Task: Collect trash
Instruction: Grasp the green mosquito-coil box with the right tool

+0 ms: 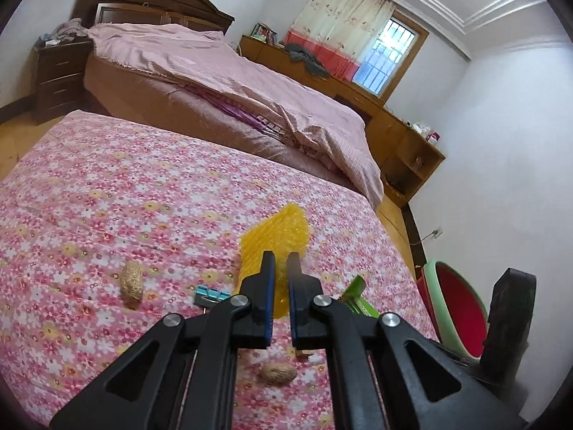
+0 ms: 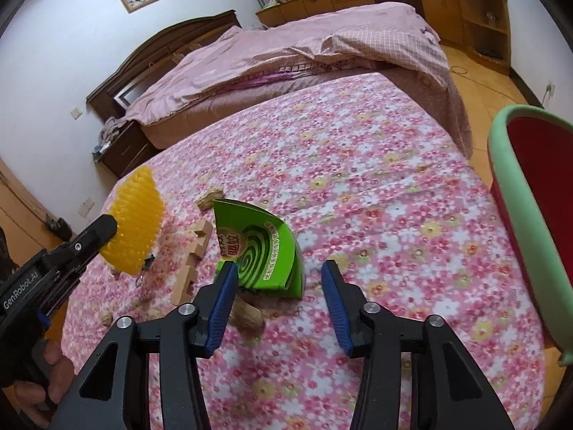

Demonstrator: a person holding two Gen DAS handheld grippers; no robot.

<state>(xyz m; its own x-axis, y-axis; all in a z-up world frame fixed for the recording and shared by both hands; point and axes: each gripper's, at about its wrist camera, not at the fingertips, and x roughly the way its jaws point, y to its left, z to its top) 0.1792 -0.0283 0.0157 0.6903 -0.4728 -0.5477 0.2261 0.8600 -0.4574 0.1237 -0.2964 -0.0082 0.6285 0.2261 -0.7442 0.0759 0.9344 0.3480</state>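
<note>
One bubble wrap [image 1: 274, 236] sheet, upright.

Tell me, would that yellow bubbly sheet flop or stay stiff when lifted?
Probably fairly light and only slightly floppy: the yellow bubble sheet, pinched at one edge by the left tool, stands up off the floral cloth without drooping much. Its air cells look squashy, so it may crumple rather than slip.
</note>
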